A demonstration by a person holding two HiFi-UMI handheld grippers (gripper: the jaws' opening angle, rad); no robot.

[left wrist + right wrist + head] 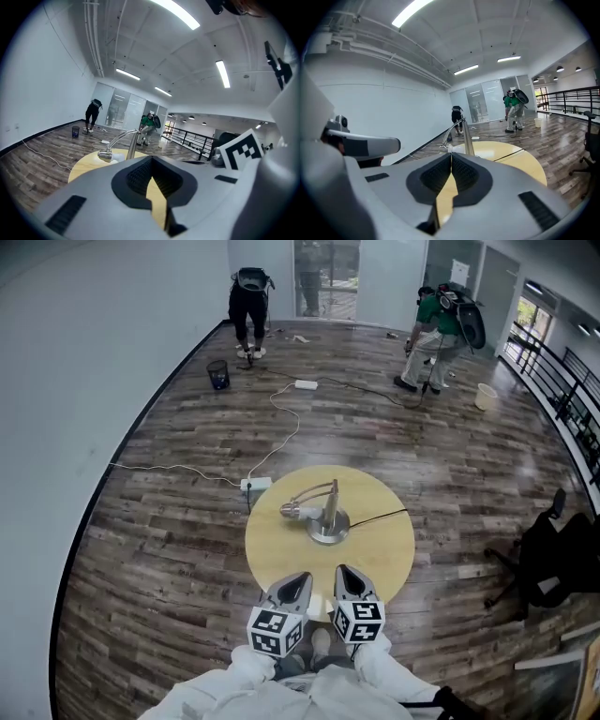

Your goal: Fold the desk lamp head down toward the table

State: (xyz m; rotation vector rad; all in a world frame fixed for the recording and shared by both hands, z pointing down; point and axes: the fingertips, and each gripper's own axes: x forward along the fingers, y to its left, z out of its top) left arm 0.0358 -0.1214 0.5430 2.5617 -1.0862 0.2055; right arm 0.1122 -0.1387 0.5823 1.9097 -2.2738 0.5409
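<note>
A silver desk lamp (323, 512) stands near the middle of the round yellow table (375, 549). Its bent arm reaches left and its head (292, 511) hangs low, close to the tabletop. The lamp (123, 143) shows ahead in the left gripper view, and the lamp (461, 136) shows ahead in the right gripper view. My left gripper (298, 579) and right gripper (345, 574) sit side by side at the table's near edge, well short of the lamp. Both are shut, tips meeting, with nothing between them.
The lamp's black cord (380, 517) runs right off the table. A white power strip (255, 484) and cable lie on the wood floor behind the table. A black chair (553, 559) stands at the right. Two persons (248, 306) work at the far end of the room.
</note>
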